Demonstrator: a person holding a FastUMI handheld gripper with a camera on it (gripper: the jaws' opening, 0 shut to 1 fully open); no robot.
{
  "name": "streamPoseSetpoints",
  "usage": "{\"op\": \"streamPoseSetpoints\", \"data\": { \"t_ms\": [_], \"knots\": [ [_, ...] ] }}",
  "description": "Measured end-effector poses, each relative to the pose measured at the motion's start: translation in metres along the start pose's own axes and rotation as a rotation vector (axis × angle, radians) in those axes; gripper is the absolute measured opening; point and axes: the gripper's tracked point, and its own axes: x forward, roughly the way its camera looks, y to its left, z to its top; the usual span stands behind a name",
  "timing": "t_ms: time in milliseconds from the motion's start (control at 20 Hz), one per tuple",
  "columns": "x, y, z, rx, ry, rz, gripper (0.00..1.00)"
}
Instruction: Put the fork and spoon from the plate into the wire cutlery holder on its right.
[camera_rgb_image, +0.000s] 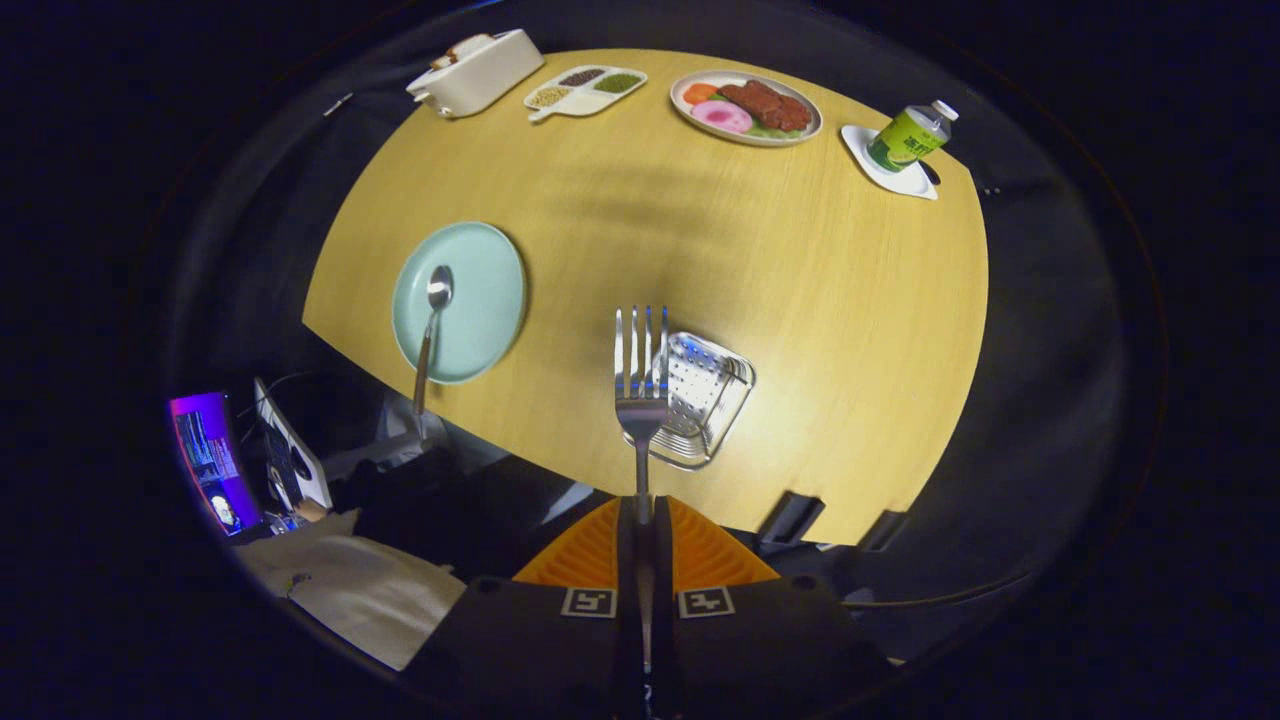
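My gripper (641, 515) is shut on the handle of a steel fork (641, 375), which sticks straight out ahead of the fingers, tines forward, high above the table. Beneath the fork's head and slightly to its right sits the metal cutlery holder (705, 400), its perforated inside showing from above. To the holder's left lies a pale green plate (480, 300) with a steel spoon (432, 320) on it, bowl away from me and handle reaching past the plate's near rim.
The round wooden table (780, 300) carries, along its far side, a white lidded box (478, 70), a divided dish of grains (585, 90), a plate of food (746, 106) and a green bottle (908, 138) on a white coaster. A lit screen (210, 460) stands off the table's left.
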Motion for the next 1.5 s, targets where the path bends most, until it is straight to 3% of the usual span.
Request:
{"op": "streamPoseSetpoints", "data": {
  "t_ms": [200, 350, 600, 750, 1050, 1150, 1250, 1400, 1500],
  "knots": [
    [0.026, -0.024, -0.026, -0.056, 0.188, -0.032, 0.08],
    [0.043, -0.037, -0.019, -0.122, 0.260, -0.074, 0.08],
    [0.057, -0.035, -0.005, -0.161, 0.381, -0.055, 0.08],
    [0.069, -0.039, 0.008, -0.182, 0.407, -0.087, 0.08],
    [0.078, -0.034, 0.019, -0.140, 0.419, -0.072, 0.12],
    [0.078, -0.034, 0.019, -0.131, 0.402, -0.060, 0.23],
    [0.073, -0.033, 0.020, -0.128, 0.370, -0.041, 0.49],
    [0.062, -0.031, 0.022, -0.081, 0.291, -0.002, 0.99],
    [0.052, -0.035, 0.021, -0.057, 0.231, 0.008, 1.00]
  ]
}}
